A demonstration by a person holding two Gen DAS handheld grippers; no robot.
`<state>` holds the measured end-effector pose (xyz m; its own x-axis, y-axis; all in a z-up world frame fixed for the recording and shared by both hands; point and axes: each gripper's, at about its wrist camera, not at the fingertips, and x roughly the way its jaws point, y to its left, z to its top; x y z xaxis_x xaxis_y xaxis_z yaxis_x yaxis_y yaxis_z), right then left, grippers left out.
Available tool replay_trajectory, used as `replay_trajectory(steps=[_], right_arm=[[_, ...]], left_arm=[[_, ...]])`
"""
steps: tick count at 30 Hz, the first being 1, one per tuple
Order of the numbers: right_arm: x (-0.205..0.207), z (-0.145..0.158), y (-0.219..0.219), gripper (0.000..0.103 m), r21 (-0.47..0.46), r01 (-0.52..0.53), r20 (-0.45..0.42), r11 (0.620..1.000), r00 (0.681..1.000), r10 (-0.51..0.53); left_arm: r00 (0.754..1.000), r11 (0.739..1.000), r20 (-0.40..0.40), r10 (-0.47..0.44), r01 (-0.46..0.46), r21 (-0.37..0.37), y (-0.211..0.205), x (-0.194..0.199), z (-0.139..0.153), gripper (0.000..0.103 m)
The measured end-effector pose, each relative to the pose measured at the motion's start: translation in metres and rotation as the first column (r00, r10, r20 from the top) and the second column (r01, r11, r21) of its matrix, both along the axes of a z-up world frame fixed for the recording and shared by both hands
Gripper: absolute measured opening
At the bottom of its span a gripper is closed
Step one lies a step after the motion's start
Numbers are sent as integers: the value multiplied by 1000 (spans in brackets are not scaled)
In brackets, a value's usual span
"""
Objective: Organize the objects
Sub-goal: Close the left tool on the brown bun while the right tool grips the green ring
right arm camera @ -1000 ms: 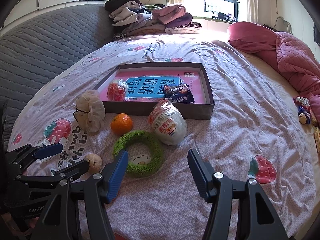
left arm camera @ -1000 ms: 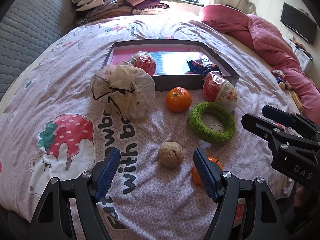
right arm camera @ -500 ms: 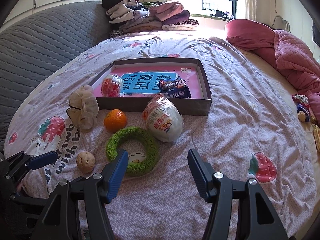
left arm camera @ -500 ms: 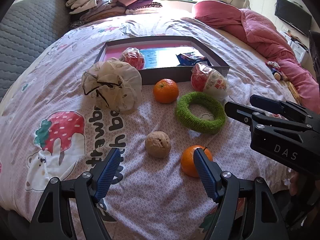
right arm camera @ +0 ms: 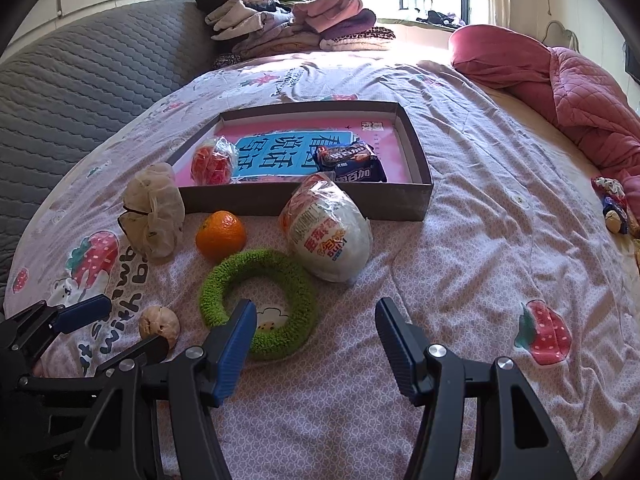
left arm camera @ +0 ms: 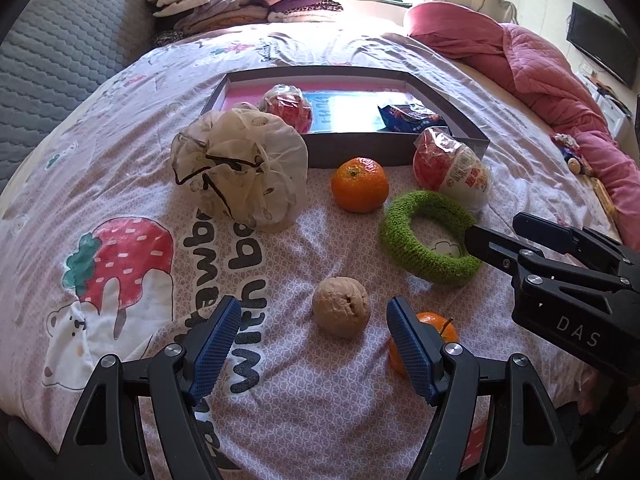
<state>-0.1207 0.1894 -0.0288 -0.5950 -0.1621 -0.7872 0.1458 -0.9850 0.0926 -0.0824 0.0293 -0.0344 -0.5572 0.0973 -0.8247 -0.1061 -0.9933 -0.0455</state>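
Over the last second both my hands had crept in toward the loose things on the bedspread (left arm camera: 120,184), so the green ring (right arm camera: 260,304) had come to lie just ahead of my right gripper (right arm camera: 316,330), at about eleven o'clock from its gap, while the walnut (left arm camera: 341,312) sat just ahead of my left gripper (left arm camera: 310,340), near twelve o'clock. Both sets of jaws stood wide and empty, touching nothing. I judged that no piece had gone into the box (right arm camera: 416,196) in that second, so the sorting was only lined up, not advanced. I counted two oranges outside the box: one (left arm camera: 360,190) at the box's front wall, another (left arm camera: 436,330) half hidden behind my left gripper's right finger. There was one ring, one walnut, one gauzy pouch (left arm camera: 240,168) and one big wrapped bun (right arm camera: 328,232). Inside the box lay one red wrapped snack (right arm camera: 212,162) and one dark packet (right arm camera: 348,160).
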Motion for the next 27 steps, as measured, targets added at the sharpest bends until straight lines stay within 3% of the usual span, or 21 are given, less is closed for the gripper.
replay_trajectory(steps=[10, 13, 21, 23, 25, 27], right_arm=[[-12, -19, -2, 61, -25, 47, 34, 999, 998, -46], [-14, -22, -2, 56, -21, 55, 28, 998, 998, -54], [-15, -26, -11, 39, 11, 25, 1, 1000, 1000, -25], [-14, -26, -12, 28, 3, 14, -10, 1000, 1000, -13], [-12, -26, -12, 22, -7, 6, -18, 1000, 1000, -6], [-11, -25, -11, 16, -25, -2, -28, 1000, 1000, 1]], left_arm=[[1000, 1000, 7, 21, -20, -18, -1, -11, -15, 77], [1000, 1000, 8, 19, -18, -16, -2, -13, -18, 75], [1000, 999, 4, -10, 10, -36, 4, -15, -24, 54], [1000, 999, -2, -16, 16, -31, 4, -15, -24, 41], [1000, 999, -12, -16, 16, -37, 4, -14, -23, 34], [1000, 1000, -15, -18, 18, -26, 3, -13, -24, 34]])
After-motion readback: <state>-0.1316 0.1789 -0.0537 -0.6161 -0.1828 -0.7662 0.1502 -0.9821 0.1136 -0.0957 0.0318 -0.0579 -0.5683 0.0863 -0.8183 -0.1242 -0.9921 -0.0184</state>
